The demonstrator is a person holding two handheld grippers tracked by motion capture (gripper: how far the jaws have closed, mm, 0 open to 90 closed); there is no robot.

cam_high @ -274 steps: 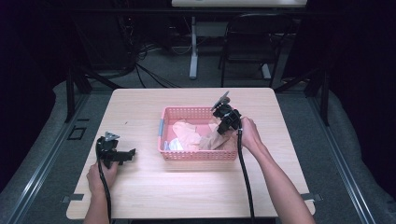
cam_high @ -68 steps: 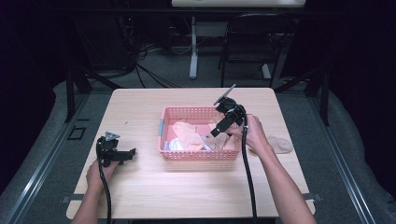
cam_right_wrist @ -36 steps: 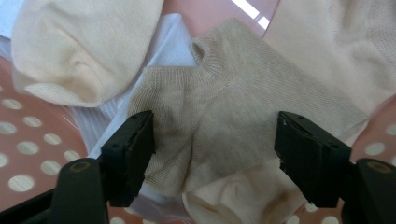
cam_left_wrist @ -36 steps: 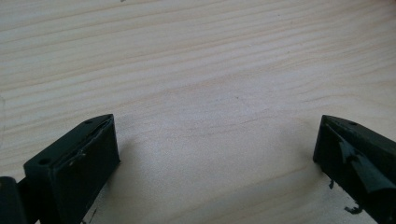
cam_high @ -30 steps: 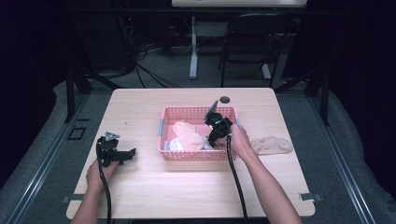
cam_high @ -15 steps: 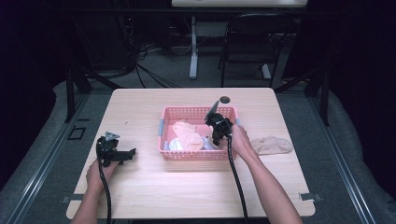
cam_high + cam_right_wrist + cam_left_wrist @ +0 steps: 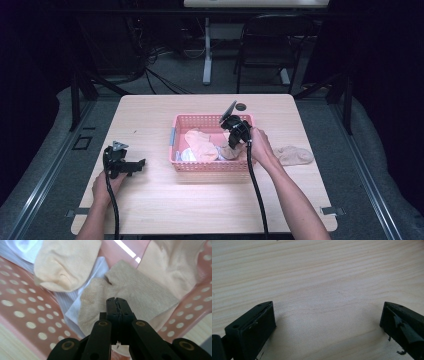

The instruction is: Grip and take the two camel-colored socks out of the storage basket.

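Note:
A pink perforated basket (image 7: 212, 167) stands mid-table with several socks in it. My right gripper (image 7: 230, 145) reaches down into its right side. In the right gripper view the jaws (image 7: 116, 300) have just been closing and now meet on a fold of a tan sock (image 7: 140, 290), which hangs a little above the basket floor. A pale peach sock (image 7: 62, 262) and a white cloth (image 7: 72, 307) lie beside it. My left gripper (image 7: 140, 164) rests open on the bare wood (image 7: 327, 322) at the table's left, with nothing between its fingers.
Another tan sock (image 7: 295, 155) lies on the table right of the basket. A dark round hole (image 7: 242, 106) sits in the tabletop behind the basket. A chair (image 7: 270, 50) and cables stand beyond the far edge.
The right gripper came back from the table's right into the basket, dipped onto the tan sock and has risen slightly. The left gripper has not moved.

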